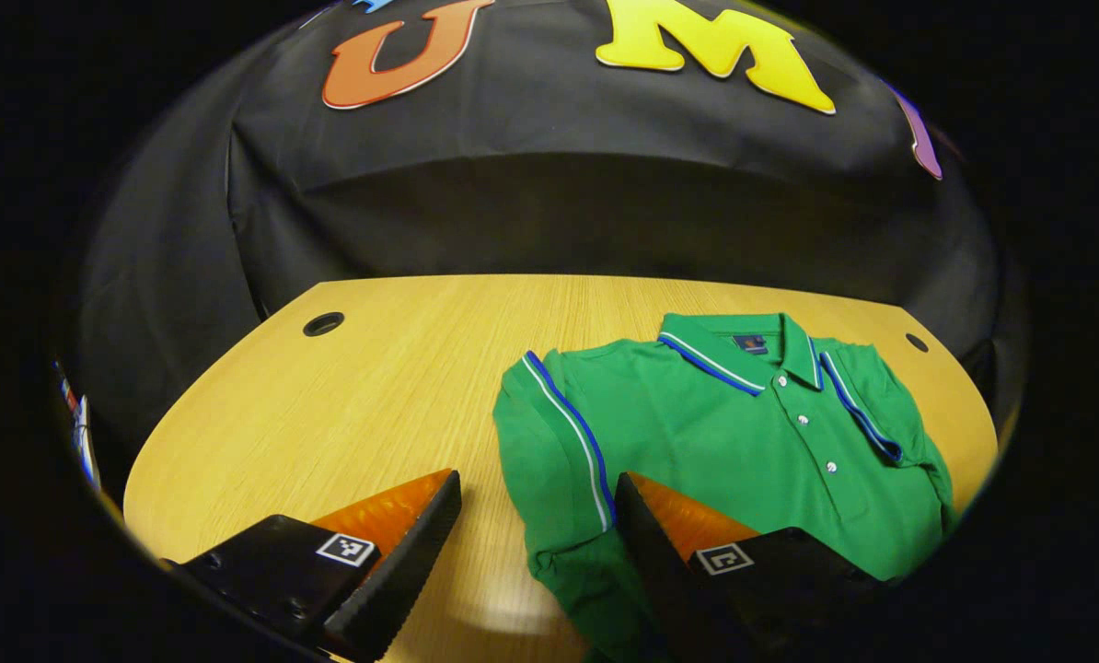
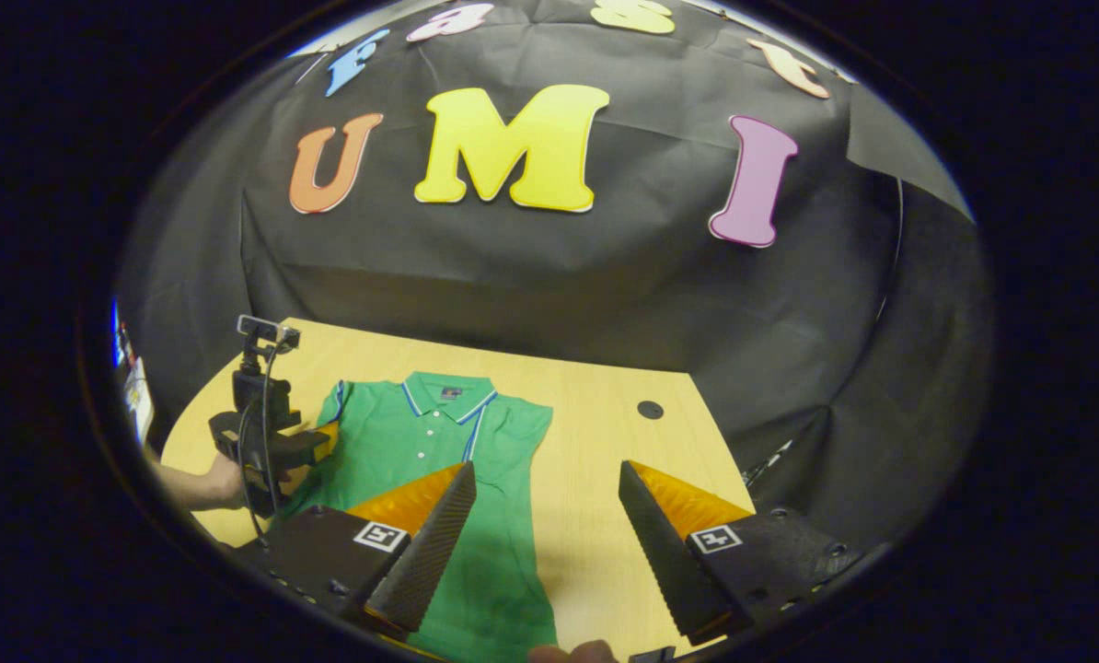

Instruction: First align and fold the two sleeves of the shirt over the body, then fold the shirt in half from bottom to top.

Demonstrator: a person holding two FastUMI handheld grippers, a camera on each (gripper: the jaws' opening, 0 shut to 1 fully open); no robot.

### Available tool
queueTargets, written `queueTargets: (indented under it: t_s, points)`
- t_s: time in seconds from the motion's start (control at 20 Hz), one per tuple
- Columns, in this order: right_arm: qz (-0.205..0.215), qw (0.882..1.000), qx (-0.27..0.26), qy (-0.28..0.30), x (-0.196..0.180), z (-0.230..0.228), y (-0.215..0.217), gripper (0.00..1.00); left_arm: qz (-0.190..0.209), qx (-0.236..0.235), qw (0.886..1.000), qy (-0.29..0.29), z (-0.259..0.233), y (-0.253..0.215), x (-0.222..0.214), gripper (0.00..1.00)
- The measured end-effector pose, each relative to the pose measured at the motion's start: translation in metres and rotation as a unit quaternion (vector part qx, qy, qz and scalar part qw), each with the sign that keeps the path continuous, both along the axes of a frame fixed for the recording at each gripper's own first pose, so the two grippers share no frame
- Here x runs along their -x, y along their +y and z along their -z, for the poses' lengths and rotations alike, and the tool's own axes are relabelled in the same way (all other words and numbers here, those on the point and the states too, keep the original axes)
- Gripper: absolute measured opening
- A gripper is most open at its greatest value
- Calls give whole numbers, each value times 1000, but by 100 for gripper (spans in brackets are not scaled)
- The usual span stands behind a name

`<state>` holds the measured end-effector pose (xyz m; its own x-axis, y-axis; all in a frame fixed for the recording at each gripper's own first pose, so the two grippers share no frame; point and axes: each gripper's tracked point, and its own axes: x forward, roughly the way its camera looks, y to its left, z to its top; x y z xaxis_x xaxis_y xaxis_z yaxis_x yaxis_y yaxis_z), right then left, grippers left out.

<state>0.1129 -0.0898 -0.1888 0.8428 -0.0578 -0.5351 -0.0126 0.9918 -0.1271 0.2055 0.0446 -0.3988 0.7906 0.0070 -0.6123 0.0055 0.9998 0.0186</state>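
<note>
Nearest, at the bottom of the left gripper view, the left gripper (image 1: pixel 538 539) stood spread wide, nothing pinched; one finger lay over bare table (image 1: pixel 329 414) at lower left, the other over the shirt's (image 1: pixel 724 442) side edge at lower centre, so the edge with its folded sleeve (image 1: pixel 559 433) sat in the gap, probably so the jaws could close on it or smooth it; whether the finger touched the cloth could not be told.

At the bottom of the right gripper view the right gripper (image 2: pixel 547 529) was likewise spread and held nothing; its lower-left finger hung over the shirt's lower body, its lower-right finger over bare wood, straddling the opposite side edge, likely to match the other hand so both sides could be worked alike.

Farther off, the shirt lay face up, buttons showing, at centre right of the left gripper view and lower left of the right gripper view; its body looked narrow and straight-sided, both sleeves seemingly already turned in over it, which would leave the bottom-to-top fold still to do.

At the left edge of the right gripper view a hand (image 2: pixel 223 483) held the left gripper against the shirt's far side.

Beyond, the collar (image 1: pixel 743 345) pointed toward the black wall (image 1: pixel 549 212), the hem toward the grippers, which suited lifting it upward.
</note>
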Motion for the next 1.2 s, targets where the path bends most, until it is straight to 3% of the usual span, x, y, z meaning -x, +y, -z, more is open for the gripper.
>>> queueTargets:
  t_s: [0.2,0.35,0.5,0.6,0.7,0.9,1.2]
  points:
    - [5,1000,-15,14,3,7,13,95,33,-9,999,1,0,3,-5,97]
    - [4,1000,-19,15,1,9,18,97,41,-4,999,-10,-11,6,-3,70]
    - [-2,1000,-21,17,3,11,28,95,49,-3,999,-14,-14,10,-3,58]
    - [-4,1000,-21,18,5,10,31,97,45,-4,999,-7,-11,15,-1,29]
    - [-3,1000,-22,19,6,10,32,96,40,-3,999,-15,-17,19,-1,16]
    - [-1,999,-35,23,15,9,38,95,42,-1,998,-50,-50,22,-10,8]
    - [4,999,-44,13,18,1,35,97,97,3,990,-106,-112,-25,-30,6]
